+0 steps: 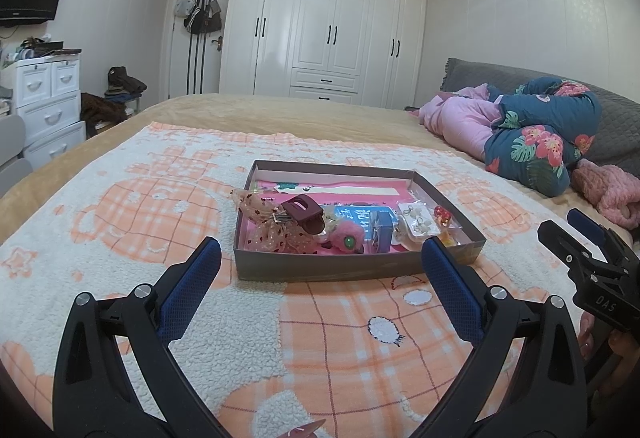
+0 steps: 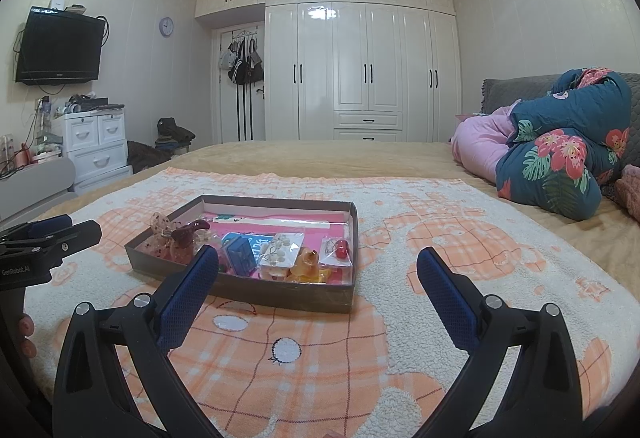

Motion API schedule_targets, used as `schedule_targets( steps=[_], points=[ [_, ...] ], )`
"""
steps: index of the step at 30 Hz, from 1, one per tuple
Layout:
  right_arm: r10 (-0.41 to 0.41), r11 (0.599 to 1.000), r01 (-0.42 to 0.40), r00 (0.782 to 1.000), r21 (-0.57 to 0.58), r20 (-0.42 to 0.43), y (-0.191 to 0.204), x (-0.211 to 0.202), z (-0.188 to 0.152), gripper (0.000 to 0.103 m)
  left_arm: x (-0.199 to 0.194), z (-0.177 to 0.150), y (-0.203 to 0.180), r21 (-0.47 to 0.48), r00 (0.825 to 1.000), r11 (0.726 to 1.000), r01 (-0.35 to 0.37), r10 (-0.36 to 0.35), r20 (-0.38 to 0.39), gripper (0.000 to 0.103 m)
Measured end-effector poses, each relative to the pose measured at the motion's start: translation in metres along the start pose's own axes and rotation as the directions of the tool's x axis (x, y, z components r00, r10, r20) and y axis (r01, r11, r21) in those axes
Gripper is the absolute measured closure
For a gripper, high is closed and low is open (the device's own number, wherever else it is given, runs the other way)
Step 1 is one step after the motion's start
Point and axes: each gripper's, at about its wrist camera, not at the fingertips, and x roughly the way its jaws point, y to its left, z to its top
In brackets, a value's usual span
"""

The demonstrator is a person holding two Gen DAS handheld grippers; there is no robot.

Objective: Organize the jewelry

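- Two hand-held grippers are seen above a peach-and-white blanket (image 1: 120, 206) spread on a bed (image 1: 280, 114), both held empty with their blue-padded fingers spread wide.
- The left hand-held gripper (image 1: 320, 258) is aimed at the near wall of a shallow grey box (image 1: 352, 266); its right finger (image 1: 452, 290) overlaps the box's near right corner in the view, though contact cannot be judged.
- The right hand-held gripper (image 2: 318, 270) is held just to the right of the box (image 2: 280, 294), with only its left finger (image 2: 188, 294) overlapping the front wall.
- Inside the box the jewelry is gathered on a pink lining: a sheer dotted bow (image 1: 264, 222) and a dark red hair claw (image 1: 302, 214) at the left, a pink fluffy piece (image 1: 344, 236) in front, and a blue card (image 1: 370, 224) near the middle.
- A clear packet of what are probably earrings (image 1: 418, 222) and a small red piece (image 1: 442, 214) are seen at the right end.
- An amber-coloured piece (image 2: 308, 262) is seen near the front wall in the right wrist view.
- A folded floral quilt (image 2: 560, 158) lies well apart on the right.
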Motion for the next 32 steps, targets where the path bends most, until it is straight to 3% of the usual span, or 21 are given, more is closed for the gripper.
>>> schedule_targets(
  steps=[6, 14, 23, 29, 32],
  points=[
    [-0.012, 1.000, 0.012, 1.000, -0.002, 0.000, 0.001, -0.001, 0.001, 0.006, -0.001, -0.002, 0.002, -0.007, 1.000, 1.000, 0.015, -0.015, -0.003, 0.011],
    [-0.017, 1.000, 0.017, 1.000, -0.002, -0.003, -0.001, 0.000, 0.000, 0.006, 0.003, -0.002, 0.007, -0.020, 0.999, 0.999, -0.027, 0.027, -0.028, 0.011],
    [-0.025, 1.000, 0.025, 0.999, 0.014, -0.022, -0.005, 0.005, -0.003, 0.006, -0.001, 0.001, 0.008, -0.023, 0.998, 0.998, -0.059, 0.060, 0.007, 0.011],
    [-0.101, 0.992, 0.107, 0.991, 0.065, -0.089, -0.030, 0.024, -0.005, 0.006, 0.010, 0.004, 0.027, -0.077, 0.994, 0.992, -0.101, 0.098, -0.046, 0.011],
    [-0.173, 0.978, 0.190, 0.970, 0.086, -0.172, -0.057, 0.048, -0.004, 0.006, 0.018, 0.007, 0.050, -0.106, 0.987, 0.982, -0.155, 0.149, -0.066, 0.011]
  ],
)
